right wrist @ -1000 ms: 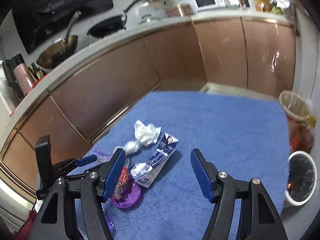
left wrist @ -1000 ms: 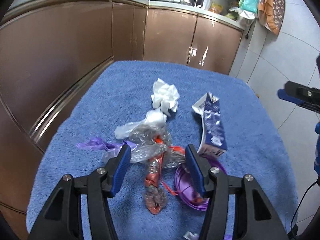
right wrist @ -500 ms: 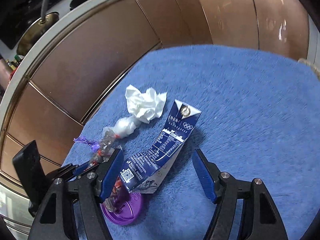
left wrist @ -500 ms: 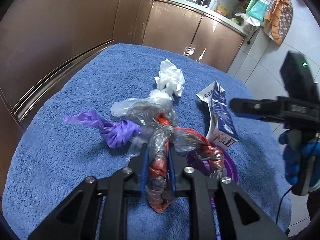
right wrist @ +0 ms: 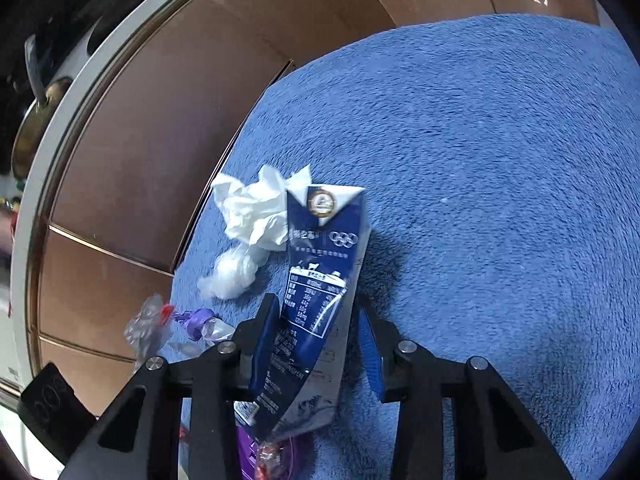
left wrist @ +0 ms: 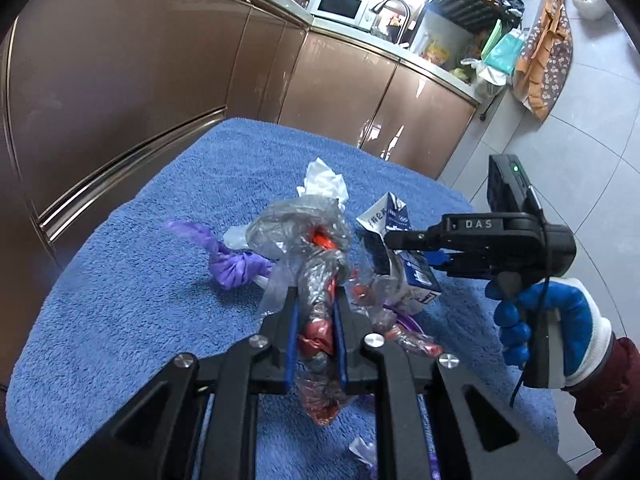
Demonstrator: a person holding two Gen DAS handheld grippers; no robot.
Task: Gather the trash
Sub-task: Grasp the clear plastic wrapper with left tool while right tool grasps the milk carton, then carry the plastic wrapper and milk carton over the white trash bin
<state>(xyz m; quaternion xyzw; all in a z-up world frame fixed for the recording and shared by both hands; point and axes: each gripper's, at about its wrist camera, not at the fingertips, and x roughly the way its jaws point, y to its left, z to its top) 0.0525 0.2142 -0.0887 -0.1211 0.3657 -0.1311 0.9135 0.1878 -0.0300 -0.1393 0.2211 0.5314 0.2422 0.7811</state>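
My left gripper [left wrist: 315, 300] is shut on a clear and red plastic wrapper [left wrist: 316, 268] and holds it lifted off the blue towel [left wrist: 132, 304]. My right gripper [right wrist: 318, 316] has its jaws partly closed around a flattened blue and white milk carton [right wrist: 320, 280]; the left pad touches it, the right pad stands a little apart. The same carton [left wrist: 400, 248] and the right gripper [left wrist: 404, 240] show in the left wrist view. A white tissue [right wrist: 256, 208], a white plastic wad [right wrist: 234, 276] and a purple plastic scrap [left wrist: 236, 264] lie on the towel.
A purple lid [right wrist: 248, 452] lies under the carton's near end. Brown kitchen cabinets [left wrist: 120, 80] run along the towel's left and far sides. Tiled floor [left wrist: 560, 160] lies to the right. A gloved hand [left wrist: 540, 328] holds the right gripper.
My left gripper closed on the wrapper and raised it. My right gripper came down over the milk carton and its jaws narrowed around it.
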